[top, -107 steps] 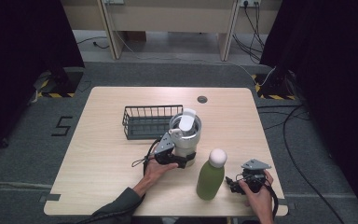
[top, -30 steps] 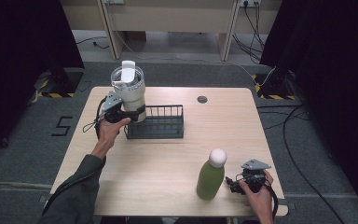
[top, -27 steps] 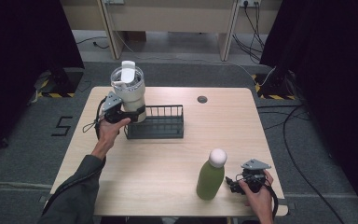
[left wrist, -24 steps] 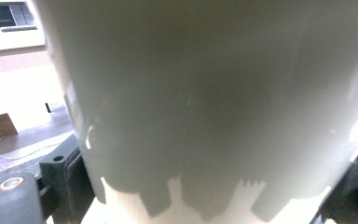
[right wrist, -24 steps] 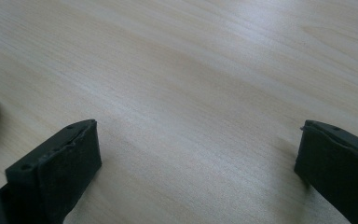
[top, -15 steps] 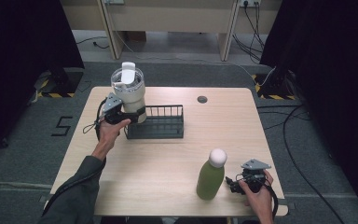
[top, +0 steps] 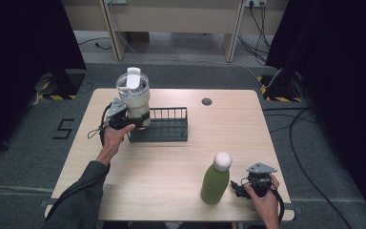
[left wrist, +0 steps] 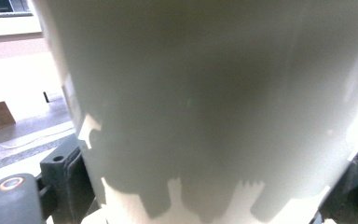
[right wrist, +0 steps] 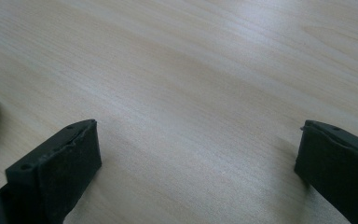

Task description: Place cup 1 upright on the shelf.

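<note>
Left fingers: the left gripper (top: pixel 132 119) has its black fingers (left wrist: pixel 67 179) clamped on either side of the cream tumbler (top: pixel 133 102), low on its wall; in the left gripper view the wall spans the whole gap between them.
Tumbler relative to the fingers: directly between them and rising above them, long axis upright, its clear lid with the white tab topmost.
Where the tumbler is: held at the near-left end of the black wire basket (top: pixel 169 125), its lower part level with the basket's rim; whether the base rests inside the basket or hangs just over it cannot be told.
Relation the next move turns on: the basket floor appears to lie straight below the fingers, so a short vertical drop looks enough before letting go.
Nearer hand: the left one, by far; it already has the grip.
Right fingers: the right gripper (top: pixel 240 187) rests spread wide and empty on the wooden table (top: pixel 171 162), bare wood between its fingers (right wrist: pixel 58 161).
Beside the right fingers: the green bottle (top: pixel 216 179) with a white cap stands upright just to their left, apparently not touching.
Farther out: a round grommet (top: pixel 207 101) sits in the tabletop beyond the basket, well apart from both grippers.
</note>
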Action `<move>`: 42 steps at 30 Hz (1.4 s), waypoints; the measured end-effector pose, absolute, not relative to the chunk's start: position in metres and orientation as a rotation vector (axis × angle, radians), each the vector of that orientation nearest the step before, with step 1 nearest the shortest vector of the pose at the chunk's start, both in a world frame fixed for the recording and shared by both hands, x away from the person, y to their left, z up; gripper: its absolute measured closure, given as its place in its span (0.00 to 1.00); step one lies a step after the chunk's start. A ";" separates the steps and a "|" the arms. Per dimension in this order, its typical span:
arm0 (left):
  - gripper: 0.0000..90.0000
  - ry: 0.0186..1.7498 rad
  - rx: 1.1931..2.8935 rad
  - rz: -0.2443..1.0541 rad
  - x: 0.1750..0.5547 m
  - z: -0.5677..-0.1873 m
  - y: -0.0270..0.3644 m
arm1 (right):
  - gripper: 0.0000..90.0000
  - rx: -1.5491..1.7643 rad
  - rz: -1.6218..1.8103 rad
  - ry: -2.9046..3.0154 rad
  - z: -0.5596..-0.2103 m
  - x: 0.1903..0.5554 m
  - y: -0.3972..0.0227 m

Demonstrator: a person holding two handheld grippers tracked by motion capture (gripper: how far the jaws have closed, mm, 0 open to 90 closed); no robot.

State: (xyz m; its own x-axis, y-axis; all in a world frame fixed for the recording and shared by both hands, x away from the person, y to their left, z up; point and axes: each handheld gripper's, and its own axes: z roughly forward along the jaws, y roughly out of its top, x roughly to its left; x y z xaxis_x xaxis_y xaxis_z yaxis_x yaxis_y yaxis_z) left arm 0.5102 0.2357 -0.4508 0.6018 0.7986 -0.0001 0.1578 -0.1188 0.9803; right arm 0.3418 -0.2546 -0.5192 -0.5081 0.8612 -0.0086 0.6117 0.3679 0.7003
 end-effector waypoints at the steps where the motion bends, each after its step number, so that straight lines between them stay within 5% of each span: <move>1: 0.12 0.816 1.627 0.663 0.510 -0.453 0.236 | 0.00 1.286 0.917 2.260 -0.519 0.342 -0.255; 42: 0.10 0.855 1.574 0.672 0.509 -0.472 0.238 | 0.00 1.285 0.917 2.262 -0.519 0.342 -0.255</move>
State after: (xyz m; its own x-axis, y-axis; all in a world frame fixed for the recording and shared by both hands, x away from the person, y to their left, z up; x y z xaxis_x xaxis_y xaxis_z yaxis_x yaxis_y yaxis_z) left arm 0.5090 0.2385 -0.4716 0.5682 0.8221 -0.0349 0.1604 -0.0690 0.9846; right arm 0.3418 -0.2545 -0.5192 -0.5091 0.8606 -0.0083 0.6117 0.3686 0.7000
